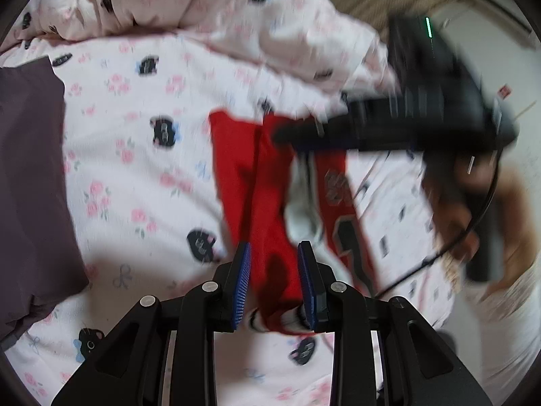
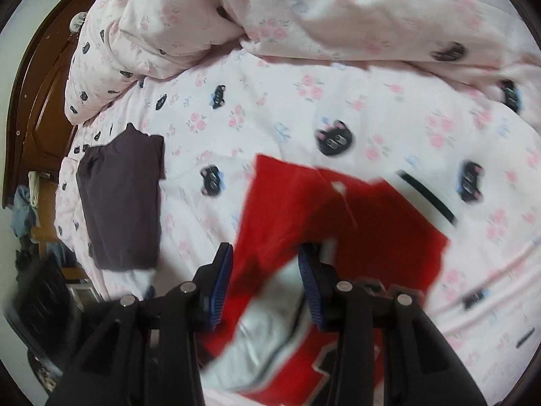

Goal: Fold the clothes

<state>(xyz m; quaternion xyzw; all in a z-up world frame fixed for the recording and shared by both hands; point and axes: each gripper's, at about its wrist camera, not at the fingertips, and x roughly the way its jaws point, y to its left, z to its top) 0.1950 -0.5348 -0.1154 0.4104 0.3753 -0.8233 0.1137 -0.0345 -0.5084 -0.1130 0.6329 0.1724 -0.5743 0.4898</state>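
A red jersey (image 1: 270, 203) lies partly doubled on a bed sheet (image 1: 135, 176), its length running away from the left gripper (image 1: 274, 253). That gripper stands over the near hem with its jaws spread, red cloth lying between the blue ribbed pads but not pinched; judged from this, it is either about to take the hem or has just let it go. The right gripper (image 2: 265, 257) hovers over the jersey's white-lined opening, jaws likewise parted, with fabric between them; blur leaves it uncertain whether any pad touches cloth. Seen from the left wrist, the right tool reaches across the jersey's far end, a placement that suits working both ends of one garment. The jersey appears thin and limp, with a pale inner lining, striped ribbed trim at the hem and dark block lettering. The sheet is soft pink cotton printed with roses and black cat faces; a rumpled quilt (image 2: 304, 10) of the same print is heaped beyond. A dark folded garment (image 2: 121, 199) lies flat well apart to the left, squared into a rectangle.
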